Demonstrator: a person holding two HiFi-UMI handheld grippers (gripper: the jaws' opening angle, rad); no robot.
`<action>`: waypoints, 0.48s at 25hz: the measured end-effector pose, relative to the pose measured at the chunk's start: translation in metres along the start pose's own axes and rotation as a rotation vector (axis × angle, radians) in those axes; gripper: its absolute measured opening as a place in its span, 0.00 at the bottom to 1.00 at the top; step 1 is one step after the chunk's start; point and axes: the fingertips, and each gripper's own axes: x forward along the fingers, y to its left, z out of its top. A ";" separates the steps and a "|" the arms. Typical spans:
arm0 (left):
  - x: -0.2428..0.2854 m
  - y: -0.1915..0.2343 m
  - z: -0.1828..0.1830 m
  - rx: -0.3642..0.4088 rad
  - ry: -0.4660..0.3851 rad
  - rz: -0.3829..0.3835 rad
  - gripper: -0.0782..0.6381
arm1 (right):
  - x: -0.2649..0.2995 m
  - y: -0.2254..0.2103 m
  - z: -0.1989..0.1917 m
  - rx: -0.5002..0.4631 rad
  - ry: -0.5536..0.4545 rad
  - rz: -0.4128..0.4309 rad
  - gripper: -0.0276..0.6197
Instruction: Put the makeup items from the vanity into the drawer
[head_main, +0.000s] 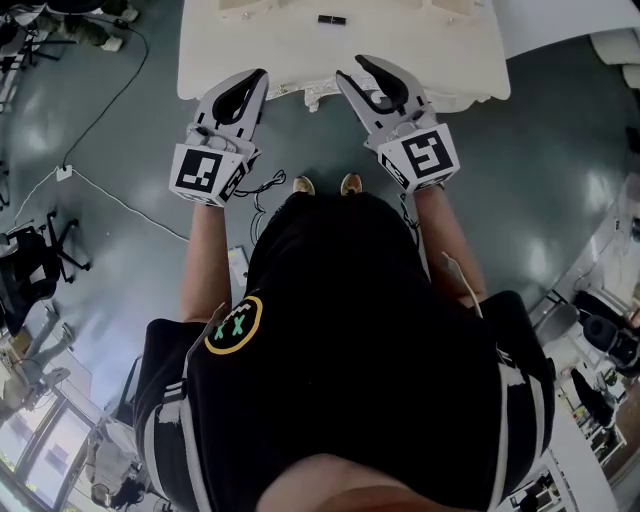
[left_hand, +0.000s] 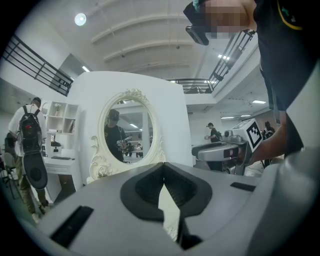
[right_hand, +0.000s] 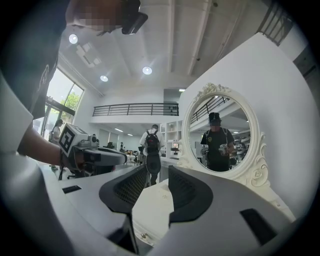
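The person (head_main: 350, 330) stands at the front edge of the cream vanity (head_main: 280, 50), with both grippers held level and pointing at it.

Left gripper (head_main: 261, 75): its tips are over the front edge, left of centre. In the left gripper view its (left_hand: 162, 167) dark pads meet at the tips. The jaws are pressed together with nothing between them.

Right gripper (head_main: 349, 67): its tips are over the front edge, right of centre and just beside the left gripper's. In the right gripper view its (right_hand: 157, 172) jaws stand spread, with a clear gap between them. Only the vanity's pale top shows through the gap, and the pads touch nothing.

Task item: one small dark flat item (head_main: 332, 19) lies on the vanity top, toward the back edge and about midway along its width. It is well apart from both grippers. What it is cannot be told at this size.

Whether the drawer is open or closed cannot be made out.

An oval mirror (left_hand: 127, 130) in an ornate frame stands upright at the back of the top and reflects the person.
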 end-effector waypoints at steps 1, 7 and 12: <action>0.000 -0.001 0.000 -0.001 0.000 0.000 0.14 | 0.000 0.000 0.001 0.000 0.000 0.004 0.33; 0.001 -0.003 0.000 0.005 0.002 0.001 0.14 | 0.000 0.000 -0.002 0.002 0.003 0.022 0.55; 0.000 -0.003 -0.001 -0.001 0.007 0.001 0.14 | 0.000 0.002 -0.002 0.000 0.006 0.032 0.73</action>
